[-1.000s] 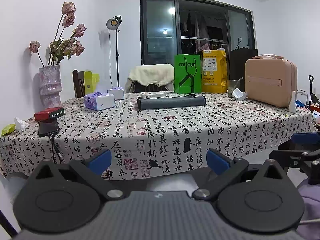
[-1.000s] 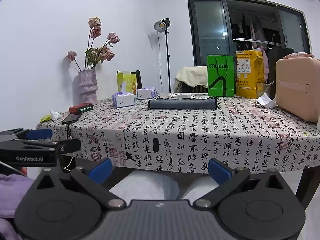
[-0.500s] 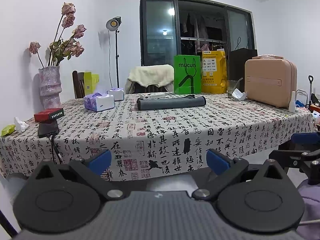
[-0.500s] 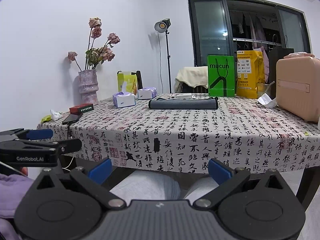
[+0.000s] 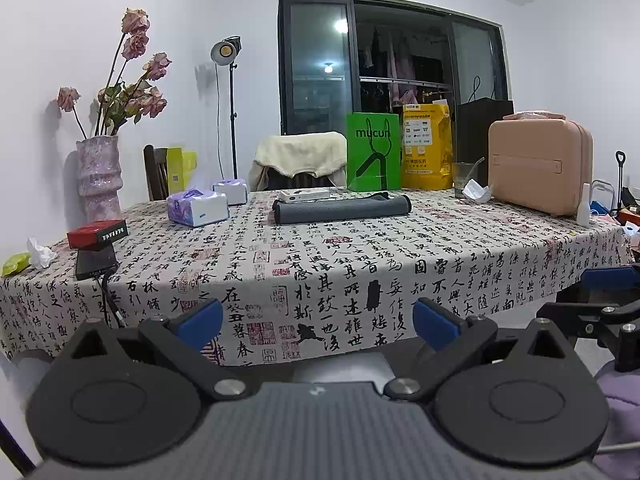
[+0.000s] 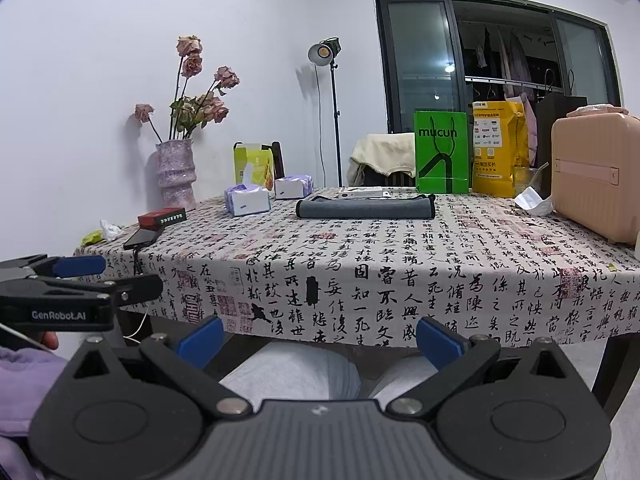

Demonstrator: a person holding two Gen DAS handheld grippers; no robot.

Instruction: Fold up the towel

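Vase (image 5: 98,178): it is standing at the desk's far left edge, holding dried roses.
Red box (image 5: 97,233): it is lying near the left edge, on top of a dark phone (image 5: 95,263).
Tissue packs (image 5: 198,208): they are sitting side by side, left of the towel.
Left tool (image 5: 318,322): it is hovering below the desk's near edge, its blue-tipped fingers spread wide and gripping nothing.
Towel (image 5: 342,209): grey and rolled or folded long, it is lying across the middle of the desk (image 5: 320,264), toward the far side, well apart from both tools.
Green bag (image 5: 373,152): it is standing upright behind the towel.
Right tool (image 6: 318,338): it is hovering below the desk edge, its fingers spread apart and gripping nothing.
Pink case (image 5: 540,166): it is standing at the right side.
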